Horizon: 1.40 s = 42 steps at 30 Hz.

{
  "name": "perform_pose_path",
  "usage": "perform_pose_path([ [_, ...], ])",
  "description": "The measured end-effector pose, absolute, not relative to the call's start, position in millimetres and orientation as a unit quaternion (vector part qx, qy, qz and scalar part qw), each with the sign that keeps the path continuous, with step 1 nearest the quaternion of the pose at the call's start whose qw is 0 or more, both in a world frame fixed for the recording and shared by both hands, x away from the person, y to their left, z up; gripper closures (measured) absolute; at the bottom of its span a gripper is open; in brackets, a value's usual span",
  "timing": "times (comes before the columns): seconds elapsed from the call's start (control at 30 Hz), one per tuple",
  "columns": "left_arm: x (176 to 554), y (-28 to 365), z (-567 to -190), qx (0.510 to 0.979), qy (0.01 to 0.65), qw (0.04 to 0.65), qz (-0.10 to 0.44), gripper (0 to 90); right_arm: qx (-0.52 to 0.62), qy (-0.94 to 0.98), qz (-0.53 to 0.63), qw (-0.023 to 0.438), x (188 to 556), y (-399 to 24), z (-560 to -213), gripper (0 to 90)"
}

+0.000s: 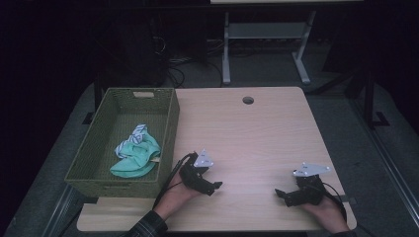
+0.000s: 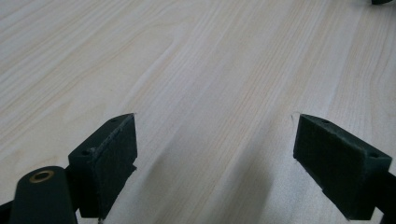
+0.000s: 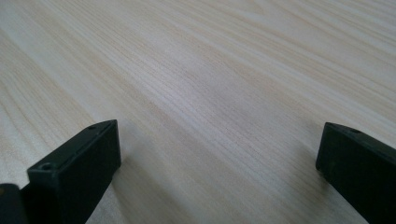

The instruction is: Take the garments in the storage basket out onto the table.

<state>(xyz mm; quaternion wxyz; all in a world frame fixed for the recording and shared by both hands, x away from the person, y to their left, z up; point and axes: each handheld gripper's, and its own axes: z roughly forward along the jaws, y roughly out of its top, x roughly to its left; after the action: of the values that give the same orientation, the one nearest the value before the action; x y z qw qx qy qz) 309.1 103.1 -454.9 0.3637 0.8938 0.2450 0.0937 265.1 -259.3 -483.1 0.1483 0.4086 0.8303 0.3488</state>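
Observation:
Two hands rest on the light wooden table (image 1: 247,133), each holding a black gripper. My left gripper (image 1: 213,187) lies near the front edge, just right of the green woven basket (image 1: 99,148), and points right. In the left gripper view its jaws stand wide apart (image 2: 215,163) over bare wood. My right gripper (image 1: 280,194) lies at the front right and points left. Its jaws are also wide apart (image 3: 219,168), with nothing between them. Crumpled cloths (image 1: 136,153), teal and white-blue striped, lie inside the basket.
A round cable hole (image 1: 248,100) sits near the table's far edge. Beyond the table stand a white metal frame (image 1: 264,44) and dark equipment with cables on the floor. The basket overhangs the table's left side.

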Motion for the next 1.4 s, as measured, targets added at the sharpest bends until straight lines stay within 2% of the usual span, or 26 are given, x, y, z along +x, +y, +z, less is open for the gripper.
perform_pose_path([
  [1.4,318.2,106.1,-433.6,0.885,0.259,0.374,0.094,13.1,0.412,0.829,0.348,0.147,264.8,-259.1,-483.0,0.0],
])
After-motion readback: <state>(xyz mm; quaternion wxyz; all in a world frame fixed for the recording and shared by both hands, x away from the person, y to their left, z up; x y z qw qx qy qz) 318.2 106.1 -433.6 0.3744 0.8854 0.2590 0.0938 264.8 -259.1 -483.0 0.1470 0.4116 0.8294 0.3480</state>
